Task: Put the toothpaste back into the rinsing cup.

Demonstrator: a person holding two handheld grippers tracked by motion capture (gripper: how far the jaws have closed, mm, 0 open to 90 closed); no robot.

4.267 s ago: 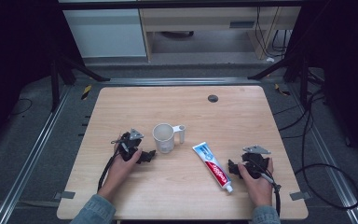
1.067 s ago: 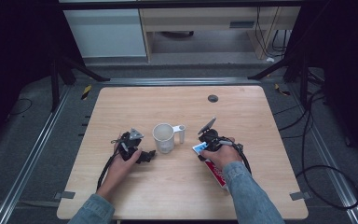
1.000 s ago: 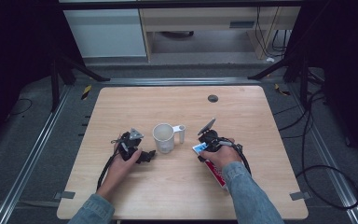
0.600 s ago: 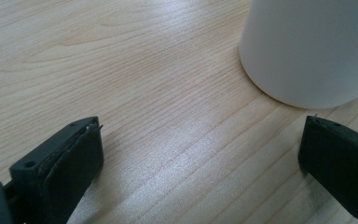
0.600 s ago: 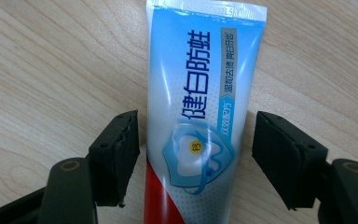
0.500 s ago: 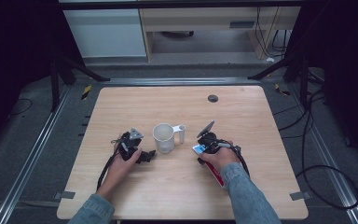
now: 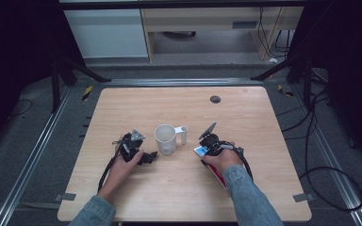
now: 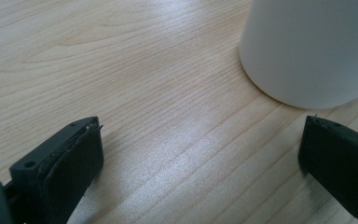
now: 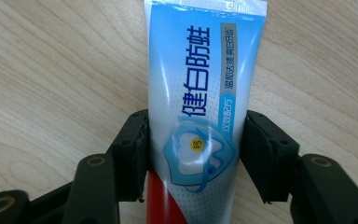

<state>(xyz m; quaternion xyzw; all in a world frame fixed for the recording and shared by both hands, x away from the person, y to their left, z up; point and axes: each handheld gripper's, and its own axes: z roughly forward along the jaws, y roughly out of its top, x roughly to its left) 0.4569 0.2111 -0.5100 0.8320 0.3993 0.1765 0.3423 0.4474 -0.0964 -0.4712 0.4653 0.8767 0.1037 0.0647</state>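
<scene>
Straddling toothpaste tube [image 9: 193,112], right gripper [image 9: 193,156] closing

A light wooden desk [image 7: 245,117] with rounded corners stands in a dim room; a small dark round grommet [image 7: 215,99] sits near its far edge, right of the middle. Grey carpet [image 7: 37,179] covers the floor around it. Metal rails [image 7: 28,160] run along the floor on the left, right and far sides of the desk. Behind the far edge stand a white cabinet [image 7: 108,30] and, beside it, a pale wooden shelf unit [image 7: 207,28] with an open compartment. Black stand legs [image 7: 70,70] slant to the floor at both far corners. Black cables [image 7: 325,155] loop over the carpet on the right. The sides fall into darkness.
</scene>
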